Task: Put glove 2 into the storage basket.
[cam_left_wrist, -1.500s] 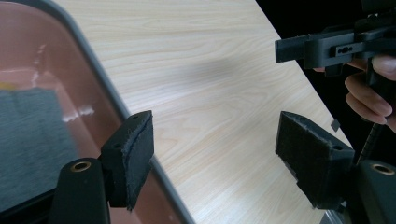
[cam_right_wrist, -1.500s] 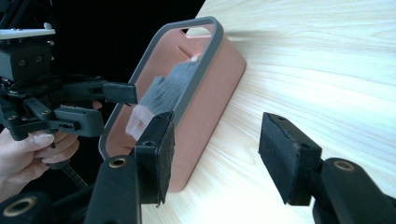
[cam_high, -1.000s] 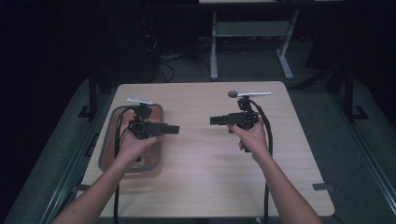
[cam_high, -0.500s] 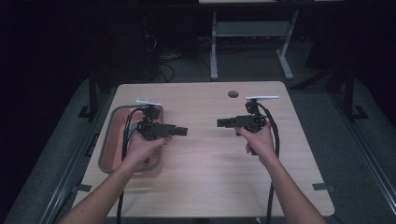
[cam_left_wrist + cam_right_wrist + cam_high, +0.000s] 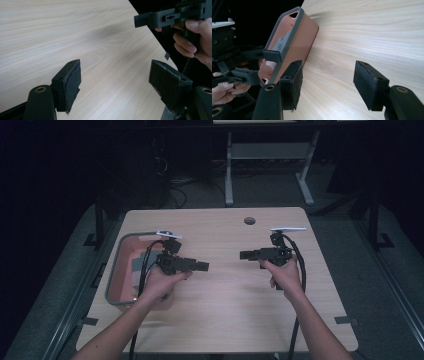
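Observation:
A person holds both grippers low over the light wooden table (image 5: 225,310), with the tips pointing at each other across a gap. My left gripper (image 5: 202,266) points right, just past the right rim of a pink tray (image 5: 116,270) with a grey rim. Its jaws (image 5: 116,85) stand open over bare wood. My right gripper (image 5: 243,255) points left and is open too, nothing between its pads (image 5: 329,83). A flat grey object (image 5: 280,43) lies inside the tray (image 5: 295,27).
A small dark round hole (image 5: 249,220) sits near the table's far edge. Black cables trail from both grippers along the forearms. A metal desk frame (image 5: 265,165) stands on the dark floor behind the table.
Both hands have drifted a little toward the near edge and to the right, and lower. The jaws look the same on both grippers.

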The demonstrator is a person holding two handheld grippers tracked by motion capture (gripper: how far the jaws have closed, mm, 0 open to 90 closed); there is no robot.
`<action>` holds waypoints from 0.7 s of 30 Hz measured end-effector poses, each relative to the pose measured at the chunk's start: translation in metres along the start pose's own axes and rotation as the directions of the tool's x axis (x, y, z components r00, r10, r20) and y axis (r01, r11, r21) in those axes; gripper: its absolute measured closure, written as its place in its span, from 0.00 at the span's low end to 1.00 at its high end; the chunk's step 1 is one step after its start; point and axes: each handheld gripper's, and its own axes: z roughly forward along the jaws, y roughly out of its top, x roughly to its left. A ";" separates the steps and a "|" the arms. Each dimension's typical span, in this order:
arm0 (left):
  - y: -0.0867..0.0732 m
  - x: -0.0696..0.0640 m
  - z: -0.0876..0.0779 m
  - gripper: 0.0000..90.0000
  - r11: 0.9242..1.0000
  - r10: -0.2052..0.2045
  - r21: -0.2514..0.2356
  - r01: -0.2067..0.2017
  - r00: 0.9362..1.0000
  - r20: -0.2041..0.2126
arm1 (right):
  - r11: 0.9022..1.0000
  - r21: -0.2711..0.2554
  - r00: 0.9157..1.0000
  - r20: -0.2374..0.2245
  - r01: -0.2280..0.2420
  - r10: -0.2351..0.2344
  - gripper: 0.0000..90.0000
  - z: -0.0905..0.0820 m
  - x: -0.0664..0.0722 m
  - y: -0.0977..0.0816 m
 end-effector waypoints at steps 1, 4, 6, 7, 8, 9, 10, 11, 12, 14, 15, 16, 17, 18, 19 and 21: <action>0.000 -0.001 0.001 0.29 1.000 0.003 0.003 -0.003 1.000 0.003 | 1.000 -0.002 1.000 0.005 0.000 0.000 0.44 -0.001 -0.002 -0.001; -0.001 -0.003 0.006 0.29 1.000 0.016 0.008 -0.016 1.000 0.009 | 1.000 -0.003 1.000 0.007 -0.008 0.008 0.44 -0.003 -0.005 -0.002; -0.003 -0.005 0.008 0.29 1.000 0.013 0.008 -0.014 1.000 0.015 | 1.000 -0.006 1.000 0.007 -0.011 0.011 0.44 -0.005 -0.007 -0.004; -0.003 -0.006 0.010 0.29 1.000 0.012 0.012 -0.012 1.000 0.016 | 1.000 -0.009 1.000 0.007 -0.011 0.011 0.44 -0.006 -0.009 -0.004; -0.004 -0.007 0.011 0.29 1.000 0.010 0.013 -0.011 1.000 0.017 | 1.000 -0.009 1.000 0.007 -0.014 0.014 0.44 -0.007 -0.010 -0.005; -0.005 -0.008 0.012 0.29 1.000 0.016 0.018 -0.017 1.000 0.019 | 1.000 -0.006 1.000 0.011 -0.014 0.014 0.44 -0.008 -0.011 -0.005; -0.007 -0.008 0.014 0.29 1.000 0.016 0.018 -0.016 1.000 0.022 | 1.000 -0.005 1.000 0.017 -0.019 0.019 0.43 -0.009 -0.012 -0.006; -0.008 -0.009 0.016 0.29 1.000 0.014 0.021 -0.015 1.000 0.024 | 1.000 -0.006 1.000 0.012 -0.023 0.023 0.43 -0.011 -0.013 -0.006; -0.010 -0.010 0.017 0.29 1.000 0.014 0.020 -0.015 1.000 0.028 | 1.000 -0.007 1.000 0.017 -0.023 0.023 0.43 -0.012 -0.013 -0.007; -0.012 -0.012 0.020 0.29 0.999 0.026 0.032 -0.027 0.999 0.029 | 1.000 -0.010 1.000 0.018 -0.021 0.021 0.43 -0.014 -0.015 -0.007; -0.013 -0.013 0.022 0.29 0.999 0.020 0.031 -0.021 0.999 0.034 | 1.000 -0.016 1.000 0.017 -0.024 0.025 0.43 -0.015 -0.016 -0.008; -0.014 -0.014 0.023 0.29 0.999 0.022 0.034 -0.024 0.999 0.035 | 1.000 -0.014 0.999 0.020 -0.027 0.027 0.43 -0.016 -0.017 -0.009; -0.015 -0.014 0.024 0.29 0.999 0.028 0.040 -0.029 0.999 0.036 | 1.000 -0.013 0.999 0.022 -0.029 0.029 0.43 -0.016 -0.017 -0.010; -0.016 -0.015 0.026 0.28 0.998 0.033 0.047 -0.034 0.999 0.036 | 1.000 -0.013 1.000 0.020 -0.024 0.024 0.43 -0.017 -0.019 -0.011; -0.018 -0.016 0.027 0.28 0.998 0.032 0.049 -0.034 0.999 0.041 | 0.999 -0.013 0.999 0.021 -0.029 0.029 0.43 -0.018 -0.020 -0.013; -0.020 -0.018 0.030 0.28 0.998 0.032 0.058 -0.035 0.998 0.046 | 0.999 -0.016 0.999 0.019 -0.032 0.033 0.43 -0.020 -0.023 -0.015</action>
